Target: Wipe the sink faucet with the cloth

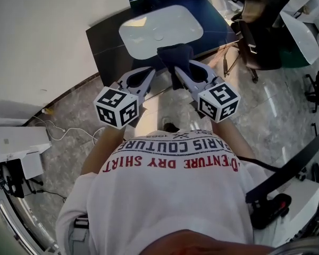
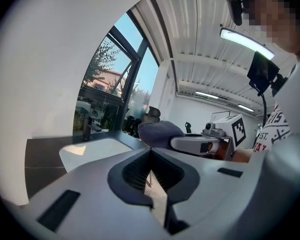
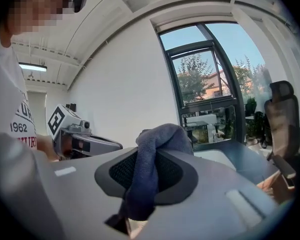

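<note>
Right gripper view puts us straight at the right gripper (image 3: 152,170), whose ribbed black pads pinch a dark blue cloth (image 3: 159,140). The cloth is soft and nubbly. It bulges in a rounded hump above the jaws and hangs in a thick fold toward 6 o'clock. In the left gripper view, the left gripper (image 2: 150,170) has its jaws pressed together, with only a thin slit showing and nothing between them.

From the head view we see the left gripper (image 1: 149,70) and the right gripper (image 1: 182,67) side by side. Both are just short of the near edge of the dark, glossy counter (image 1: 103,47). The cloth (image 1: 175,53) overlaps the near rim of the sink (image 1: 132,40), a smooth white basin shaped like a rounded rectangle at 12 o'clock. The left gripper view shows the faucet (image 2: 88,126), dark and squarish, standing at the far side of the sink, well apart from the cloth.

A plain white wall (image 1: 42,36) closes off the 10 o'clock side. At 2 o'clock a black chair (image 1: 260,31) stands near the counter's corner. Grey marbled floor (image 1: 69,108) lies open at 8 o'clock.
</note>
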### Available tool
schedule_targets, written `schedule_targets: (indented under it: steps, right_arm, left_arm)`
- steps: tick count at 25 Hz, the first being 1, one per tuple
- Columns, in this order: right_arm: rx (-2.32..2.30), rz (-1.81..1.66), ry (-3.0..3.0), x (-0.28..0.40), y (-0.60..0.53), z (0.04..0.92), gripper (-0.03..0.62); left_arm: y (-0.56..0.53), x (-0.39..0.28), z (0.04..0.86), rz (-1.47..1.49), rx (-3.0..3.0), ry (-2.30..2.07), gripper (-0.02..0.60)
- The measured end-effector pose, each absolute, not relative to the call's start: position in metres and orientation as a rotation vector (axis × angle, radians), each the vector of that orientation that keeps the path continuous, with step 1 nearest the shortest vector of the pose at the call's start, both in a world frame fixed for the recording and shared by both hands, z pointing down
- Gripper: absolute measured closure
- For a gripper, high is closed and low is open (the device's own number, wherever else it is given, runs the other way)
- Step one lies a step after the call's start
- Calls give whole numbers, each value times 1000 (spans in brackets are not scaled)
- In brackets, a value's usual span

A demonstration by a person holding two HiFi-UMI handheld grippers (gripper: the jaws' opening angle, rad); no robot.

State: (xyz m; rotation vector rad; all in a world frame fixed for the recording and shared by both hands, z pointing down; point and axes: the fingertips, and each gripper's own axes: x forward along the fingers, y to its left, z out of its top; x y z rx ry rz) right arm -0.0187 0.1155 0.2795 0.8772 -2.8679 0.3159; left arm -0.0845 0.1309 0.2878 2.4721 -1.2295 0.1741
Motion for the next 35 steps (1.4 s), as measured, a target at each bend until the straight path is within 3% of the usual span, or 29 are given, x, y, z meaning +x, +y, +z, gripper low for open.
schedule_targets:
  steps: [7, 35]
  right_arm:
    - [816, 264, -2898, -20, -10, 280, 522]
    - [785, 220, -2890, -97, -207, 276, 522]
  left_arm:
    - [10, -91, 283, 147, 2473, -1321, 580]
    - [-185, -174, 294, 140, 2446, -1320, 580]
